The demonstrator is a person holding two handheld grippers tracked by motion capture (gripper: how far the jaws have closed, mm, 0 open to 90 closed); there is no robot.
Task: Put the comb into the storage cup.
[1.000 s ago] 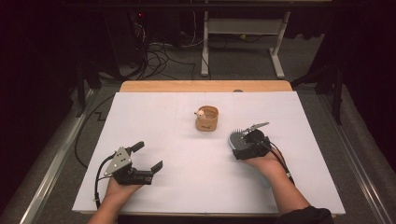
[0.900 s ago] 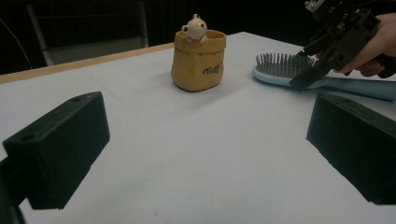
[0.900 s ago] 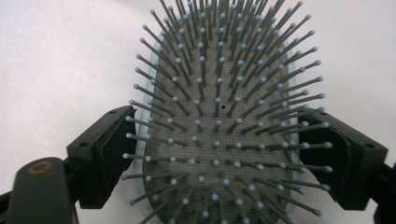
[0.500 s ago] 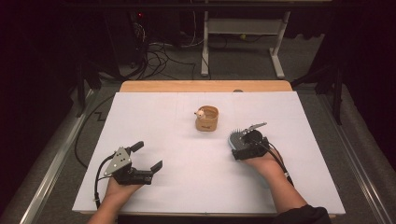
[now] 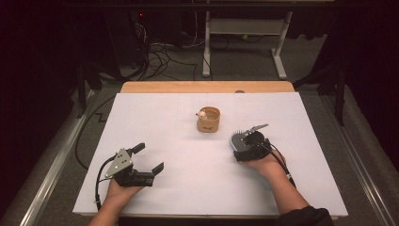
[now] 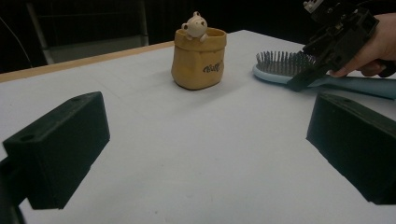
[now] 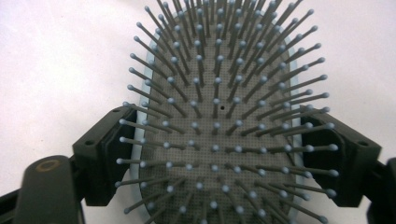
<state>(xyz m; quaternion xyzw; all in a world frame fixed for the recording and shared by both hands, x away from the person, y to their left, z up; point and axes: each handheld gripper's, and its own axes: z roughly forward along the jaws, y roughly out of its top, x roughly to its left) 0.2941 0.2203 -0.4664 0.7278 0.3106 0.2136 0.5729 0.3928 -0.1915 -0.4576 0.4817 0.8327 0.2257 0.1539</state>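
Note:
A light-blue hairbrush (image 5: 236, 139) lies bristles up on the white table sheet (image 5: 188, 188), right of centre. My right gripper (image 5: 242, 143) sits over its head. In the right gripper view the brush (image 7: 219, 116) fills the gap of the right gripper (image 7: 217, 158). The jaws have just been closing, and their pads now rest against both sides of the rim. From the left gripper view the brush (image 6: 280, 65) and that right gripper (image 6: 308, 74) show at the upper right. My left gripper (image 5: 150, 157) rests at the near left, open with nothing between its jaws (image 6: 205, 154).
A small tan pouch (image 5: 208, 120) with a bear figure (image 5: 202, 114) on its rim stands behind the brush, near the table's middle; the left gripper view shows this pouch (image 6: 198, 58) too. A wooden edge (image 5: 207, 87) borders the far side. Cables and a desk frame lie on the floor beyond.

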